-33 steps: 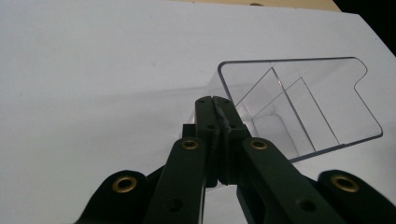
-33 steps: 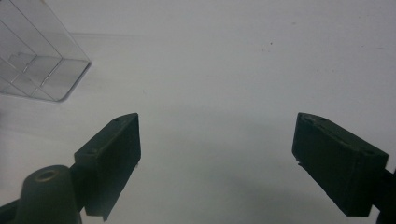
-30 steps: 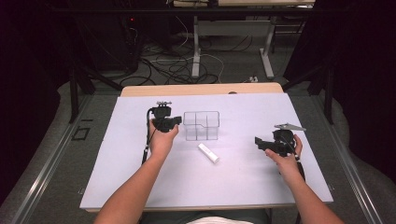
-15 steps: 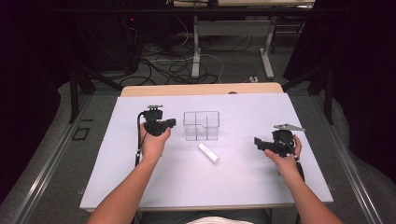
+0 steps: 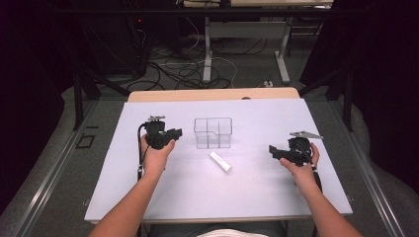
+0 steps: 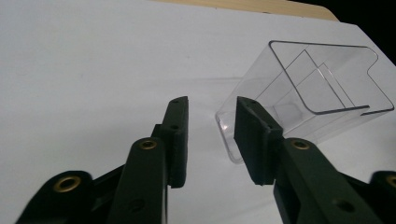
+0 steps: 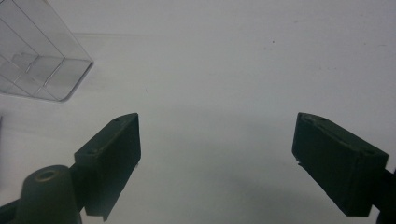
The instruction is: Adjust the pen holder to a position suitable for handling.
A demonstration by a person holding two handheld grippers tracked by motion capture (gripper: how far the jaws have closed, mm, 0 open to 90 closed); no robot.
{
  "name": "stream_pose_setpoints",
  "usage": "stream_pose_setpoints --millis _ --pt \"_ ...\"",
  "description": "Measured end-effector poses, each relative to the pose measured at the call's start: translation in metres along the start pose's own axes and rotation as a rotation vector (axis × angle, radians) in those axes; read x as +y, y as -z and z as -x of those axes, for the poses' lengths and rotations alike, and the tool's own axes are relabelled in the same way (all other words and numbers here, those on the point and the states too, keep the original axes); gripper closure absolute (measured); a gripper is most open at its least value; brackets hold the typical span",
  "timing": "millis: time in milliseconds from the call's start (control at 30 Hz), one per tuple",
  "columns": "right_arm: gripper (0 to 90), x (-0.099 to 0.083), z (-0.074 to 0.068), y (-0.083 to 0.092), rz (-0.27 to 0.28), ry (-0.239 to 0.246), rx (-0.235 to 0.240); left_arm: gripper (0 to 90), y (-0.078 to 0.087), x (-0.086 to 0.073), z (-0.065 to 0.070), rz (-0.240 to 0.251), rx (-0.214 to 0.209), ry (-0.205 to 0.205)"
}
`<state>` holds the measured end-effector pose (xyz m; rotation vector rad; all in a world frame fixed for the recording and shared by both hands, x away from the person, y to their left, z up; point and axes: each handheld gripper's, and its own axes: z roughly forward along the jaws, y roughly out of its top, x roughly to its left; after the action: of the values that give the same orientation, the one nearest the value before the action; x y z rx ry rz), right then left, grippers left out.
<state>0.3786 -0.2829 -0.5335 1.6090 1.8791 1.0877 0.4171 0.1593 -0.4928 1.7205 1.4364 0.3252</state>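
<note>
A clear, square plastic box (image 5: 213, 133) with inner dividers stands mid-frame on the matte white surface (image 5: 148, 197). The left hand-held gripper (image 5: 174, 133), just beside it, has been opening, nothing between; the right hand-held gripper (image 5: 272, 151) gapes empty.

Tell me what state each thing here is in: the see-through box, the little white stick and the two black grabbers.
Clear plastic divided box: upright, open-topped, nothing visible in its compartments.
Small white cylinder: lying flat on the table, in front of the box, untouched.
Left gripper: jaws partly open, just been opening, nothing between them.
Right gripper: jaws wide open, holding nothing.
</note>
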Motion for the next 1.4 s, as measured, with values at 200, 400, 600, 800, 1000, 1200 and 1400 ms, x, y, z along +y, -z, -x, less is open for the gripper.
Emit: stream_pose_setpoints --millis 200,400,600,800,1000,1200,1400 --pt "14.8 0.0 -0.001 0.0 0.001 0.005 0.001 55.3 0.008 -0.007 -0.005 0.01 -0.028 0.018" --pt "14.8 0.001 -0.002 -0.001 0.002 0.01 0.001 44.8 0.015 -0.013 -0.008 0.042 -0.046 -0.027" --pt "15.2 0.003 -0.005 0.001 0.013 0.026 0.002 36.5 0.03 -0.022 -0.015 0.073 -0.06 -0.086" --pt "15.1 0.004 -0.01 0.003 0.023 0.059 0.02 30.8 0.044 -0.03 -0.026 0.111 -0.068 -0.104" --pt "14.9 0.004 -0.018 0.002 0.009 0.086 0.035 22.8 0.049 -0.039 -0.032 0.07 -0.064 -0.168" --pt "14.6 0.004 -0.027 0.0 -0.016 0.085 0.065 8.3 0.043 -0.042 -0.037 0.065 -0.054 -0.131" --pt "14.9 0.004 -0.039 -0.001 -0.016 0.142 0.082 0.2 0.035 -0.047 -0.033 0.041 -0.049 -0.142"
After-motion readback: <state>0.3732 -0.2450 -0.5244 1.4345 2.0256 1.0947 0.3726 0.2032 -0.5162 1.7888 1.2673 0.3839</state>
